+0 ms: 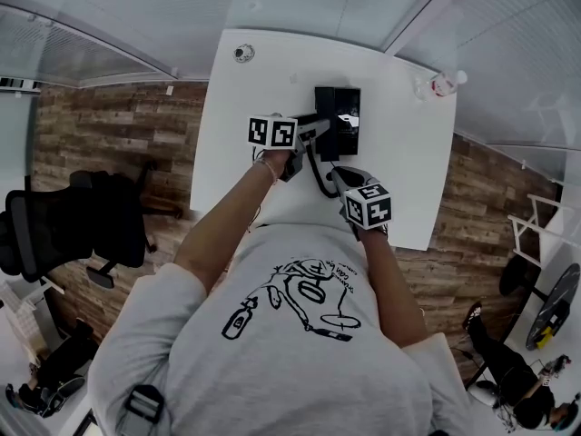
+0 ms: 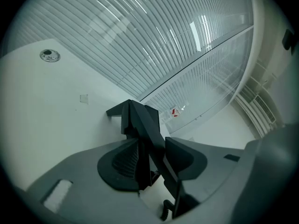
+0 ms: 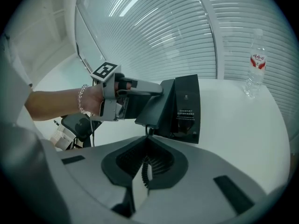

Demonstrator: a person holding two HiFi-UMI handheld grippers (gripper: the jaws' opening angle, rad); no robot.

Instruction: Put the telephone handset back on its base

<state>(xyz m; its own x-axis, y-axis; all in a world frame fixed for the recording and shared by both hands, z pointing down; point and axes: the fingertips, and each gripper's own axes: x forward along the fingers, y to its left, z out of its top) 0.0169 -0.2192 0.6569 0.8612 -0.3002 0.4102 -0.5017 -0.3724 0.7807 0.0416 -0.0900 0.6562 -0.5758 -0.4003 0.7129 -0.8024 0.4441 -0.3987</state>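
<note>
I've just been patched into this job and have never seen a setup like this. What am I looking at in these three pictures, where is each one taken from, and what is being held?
There is no robot here: a person holds a two-jaw gripper in each hand. The head view looks steeply down from the person's head onto a white table. The other two pictures come from a camera riding on each gripper, looking along its jaws. On the table stand a black telephone base and a water bottle. The left gripper has the handset between its jaws, which stand apart; the handset slants at the base's side and does not yet lie flat on it. The right gripper is shut on the coiled cord.
</note>
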